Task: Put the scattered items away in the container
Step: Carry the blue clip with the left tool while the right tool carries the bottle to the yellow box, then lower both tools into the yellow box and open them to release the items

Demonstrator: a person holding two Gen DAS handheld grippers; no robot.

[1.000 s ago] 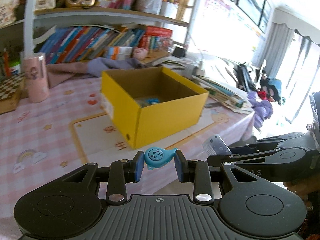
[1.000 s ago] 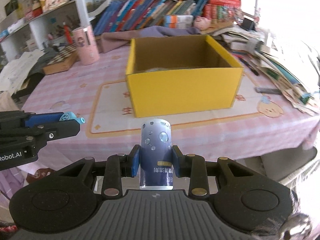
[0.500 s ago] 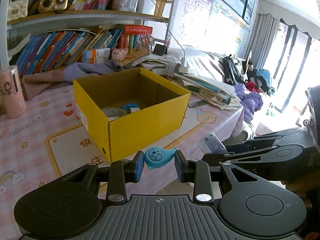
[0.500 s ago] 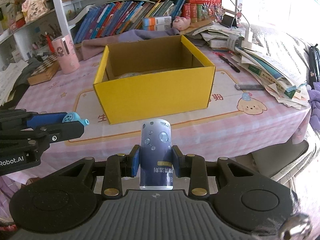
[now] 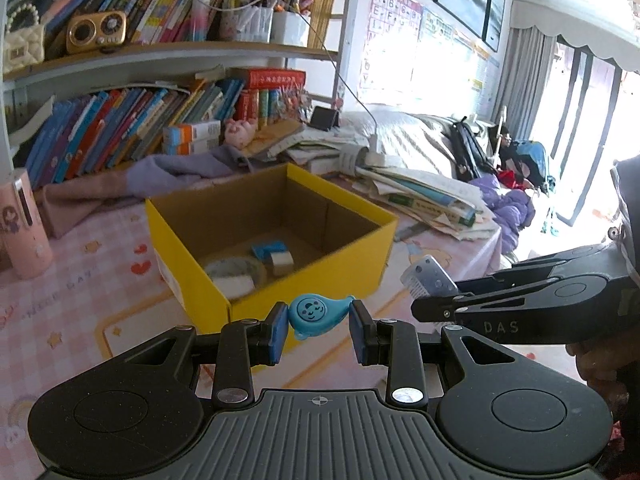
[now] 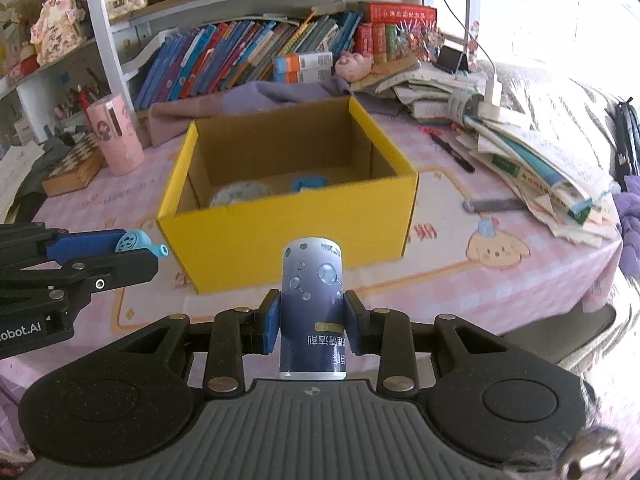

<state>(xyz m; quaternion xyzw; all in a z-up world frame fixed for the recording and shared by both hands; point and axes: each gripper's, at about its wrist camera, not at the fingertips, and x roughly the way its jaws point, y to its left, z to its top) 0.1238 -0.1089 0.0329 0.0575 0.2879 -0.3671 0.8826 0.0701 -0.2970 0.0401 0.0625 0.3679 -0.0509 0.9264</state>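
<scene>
A yellow cardboard box [image 5: 320, 272] [image 6: 304, 236] stands open on the pink checked tablecloth, with a few small items on its floor. My left gripper [image 5: 319, 328] is shut on a small blue teardrop-shaped toy [image 5: 316, 315] just short of the box's near wall. In the right wrist view the same toy [image 6: 134, 242] shows at the left, pinched in the left gripper [image 6: 136, 250]. My right gripper [image 6: 311, 322] is shut on a dark blue cylindrical can [image 6: 312, 304] with bubble print, upright, in front of the box. In the left wrist view this can [image 5: 428, 280] pokes out of the right gripper [image 5: 424, 298].
A pink cylindrical holder [image 6: 116, 140] and a chessboard box [image 6: 74, 166] stand at the back left. A heap of books and papers [image 6: 532, 148] fills the table's right side, with a pen [image 6: 452, 148] beside it. A purple cloth [image 5: 188, 168] lies behind the box, under full bookshelves.
Both grippers have come closer to the yellow box and look down into it more; the box's contents now show. Each still grips its item as before.
</scene>
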